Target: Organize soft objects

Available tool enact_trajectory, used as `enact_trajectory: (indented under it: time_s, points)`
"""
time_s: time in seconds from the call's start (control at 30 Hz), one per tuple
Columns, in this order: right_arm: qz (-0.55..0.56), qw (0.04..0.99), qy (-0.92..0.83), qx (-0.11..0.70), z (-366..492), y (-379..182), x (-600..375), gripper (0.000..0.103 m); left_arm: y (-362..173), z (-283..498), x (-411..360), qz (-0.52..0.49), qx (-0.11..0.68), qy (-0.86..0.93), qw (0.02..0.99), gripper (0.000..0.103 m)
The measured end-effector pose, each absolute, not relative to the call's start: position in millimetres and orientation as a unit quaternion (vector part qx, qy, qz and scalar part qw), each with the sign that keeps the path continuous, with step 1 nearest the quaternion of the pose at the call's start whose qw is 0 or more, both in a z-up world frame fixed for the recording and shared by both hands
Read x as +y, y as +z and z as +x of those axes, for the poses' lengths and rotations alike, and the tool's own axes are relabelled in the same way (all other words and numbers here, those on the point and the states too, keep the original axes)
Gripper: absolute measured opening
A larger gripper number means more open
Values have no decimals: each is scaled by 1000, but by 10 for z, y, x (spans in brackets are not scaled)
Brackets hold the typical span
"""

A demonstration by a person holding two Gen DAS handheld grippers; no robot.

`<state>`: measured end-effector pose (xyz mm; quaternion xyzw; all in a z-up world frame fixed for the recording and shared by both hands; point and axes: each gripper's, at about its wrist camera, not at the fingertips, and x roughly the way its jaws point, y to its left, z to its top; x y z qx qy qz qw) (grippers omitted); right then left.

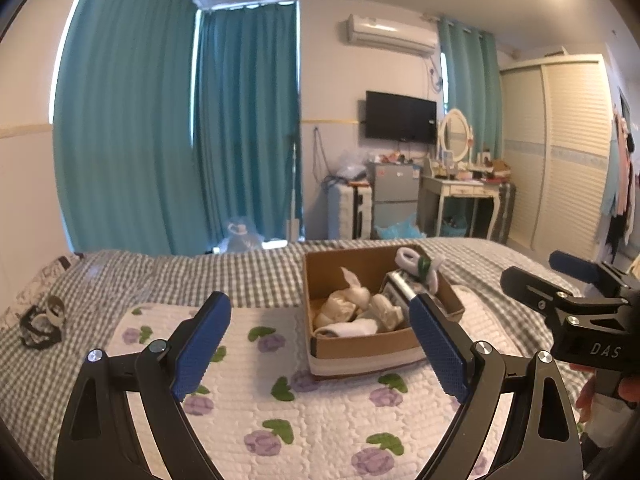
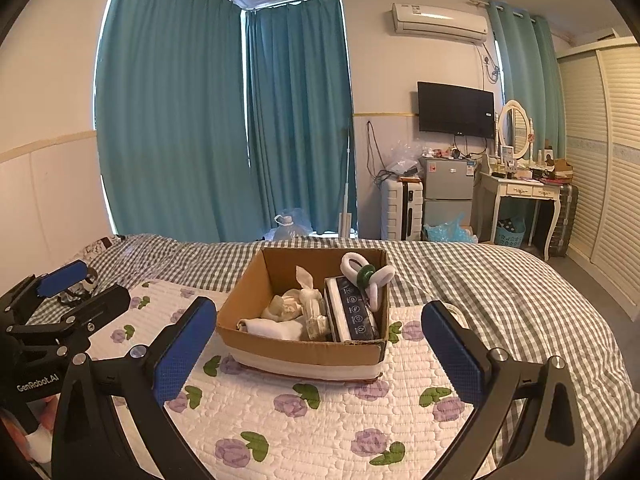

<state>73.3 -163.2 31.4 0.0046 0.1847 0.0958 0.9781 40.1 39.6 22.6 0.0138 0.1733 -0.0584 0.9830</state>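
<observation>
- Both our grippers hover level over the quilt (image 2: pixel 304 432): left gripper (image 1: pixel 320 344) and right gripper (image 2: pixel 320 350) spread wide, holding nothing.
- Ahead, between their fingers, the cardboard box (image 2: pixel 296 350) holds rolled socks (image 2: pixel 296 306) and a dark packet (image 2: pixel 354 314).

My right tongs (image 2: pixel 320 350) hung wide apart (nothing between them) before the cardboard box (image 2: pixel 296 350) on the bed (image 2: pixel 500 280).

I faced teal curtains (image 2: pixel 224 120) along the far wall, an air conditioner (image 2: pixel 440 22) above a dark television (image 2: pixel 456 110), a white dressing table (image 2: pixel 524 192), and a louvred wardrobe (image 2: pixel 600 152).
</observation>
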Motion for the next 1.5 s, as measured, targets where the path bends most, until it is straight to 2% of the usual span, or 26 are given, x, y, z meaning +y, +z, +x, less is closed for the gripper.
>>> enact_trajectory:
  time_s: [1.5]
  points:
    - [3,976,81,202,789,172,-1617,103,212,348,433,17,175,-47,983,92]
